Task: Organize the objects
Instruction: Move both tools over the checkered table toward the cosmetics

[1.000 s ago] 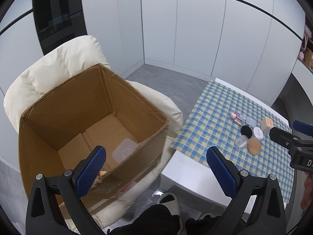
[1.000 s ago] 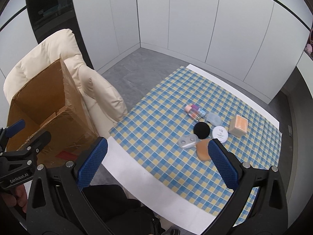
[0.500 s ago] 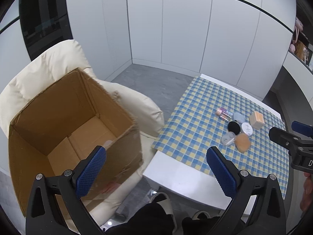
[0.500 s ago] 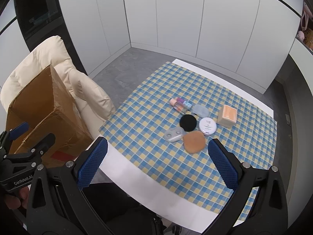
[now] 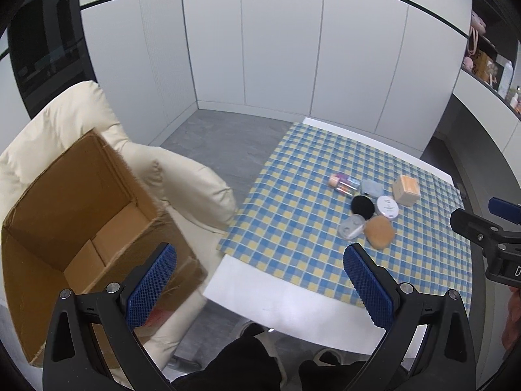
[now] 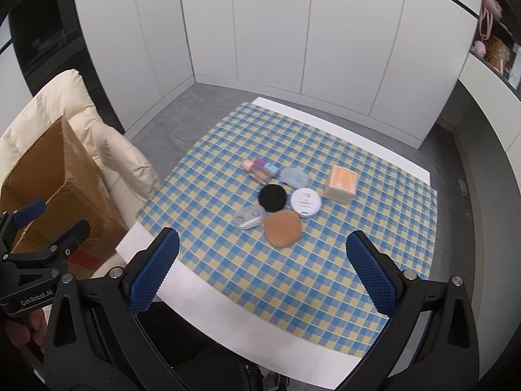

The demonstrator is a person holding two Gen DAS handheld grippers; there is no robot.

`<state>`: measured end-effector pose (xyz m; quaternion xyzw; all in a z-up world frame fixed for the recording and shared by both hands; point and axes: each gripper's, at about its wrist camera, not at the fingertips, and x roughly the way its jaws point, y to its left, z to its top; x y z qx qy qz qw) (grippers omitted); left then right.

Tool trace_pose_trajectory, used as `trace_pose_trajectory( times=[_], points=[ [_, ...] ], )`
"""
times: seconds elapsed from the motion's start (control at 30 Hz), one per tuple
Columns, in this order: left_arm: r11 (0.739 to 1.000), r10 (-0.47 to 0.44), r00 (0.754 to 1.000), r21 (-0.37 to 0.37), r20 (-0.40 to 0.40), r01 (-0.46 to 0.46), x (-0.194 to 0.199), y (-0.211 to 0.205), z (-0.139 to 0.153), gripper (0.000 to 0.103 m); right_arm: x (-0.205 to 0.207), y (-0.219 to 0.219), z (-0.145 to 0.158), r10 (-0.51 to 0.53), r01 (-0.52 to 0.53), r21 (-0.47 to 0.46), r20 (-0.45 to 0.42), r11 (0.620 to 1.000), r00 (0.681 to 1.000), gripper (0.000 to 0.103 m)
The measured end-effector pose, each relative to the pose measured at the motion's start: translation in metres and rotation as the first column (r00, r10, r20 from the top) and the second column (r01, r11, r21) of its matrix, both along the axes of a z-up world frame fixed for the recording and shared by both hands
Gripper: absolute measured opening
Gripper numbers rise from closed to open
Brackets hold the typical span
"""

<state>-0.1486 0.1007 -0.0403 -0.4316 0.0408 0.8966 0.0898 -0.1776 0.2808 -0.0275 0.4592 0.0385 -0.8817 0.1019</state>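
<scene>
Several small items lie clustered on the checked tablecloth (image 6: 228,169): a tan sponge (image 6: 282,232), a black round puff (image 6: 272,197), a white round compact (image 6: 305,202), a clear case (image 6: 249,217), small bottles (image 6: 260,168), a pale blue case (image 6: 294,176) and a peach box (image 6: 342,184). An open cardboard box (image 5: 81,202) sits on the cream armchair (image 5: 182,179) to the left. My left gripper (image 5: 259,282) is open and empty, above the table's near left corner. My right gripper (image 6: 262,272) is open and empty, short of the sponge.
The white table (image 6: 247,322) has a bare strip along its near edge. White cabinet doors (image 6: 270,32) line the back wall, with grey floor (image 6: 195,107) between them and the table. Shelves with small things (image 5: 488,62) hang at the far right.
Both grippers swung right, away from the cardboard box and toward the table. The items now sit nearer the centre of both views. The white thing on the box floor is out of sight.
</scene>
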Motion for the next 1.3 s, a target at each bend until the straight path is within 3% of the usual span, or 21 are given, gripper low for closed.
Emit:
trace_pose_trajectory(
  times=[1.3],
  points=[
    [0.979,-0.203,0.978,0.003,0.049,0.203,0.015,0.105,-0.007,0.102,0.022,0.110,-0.005,-0.180,0.180,0.015,0.005,0.984,0.984,0.103]
  ],
)
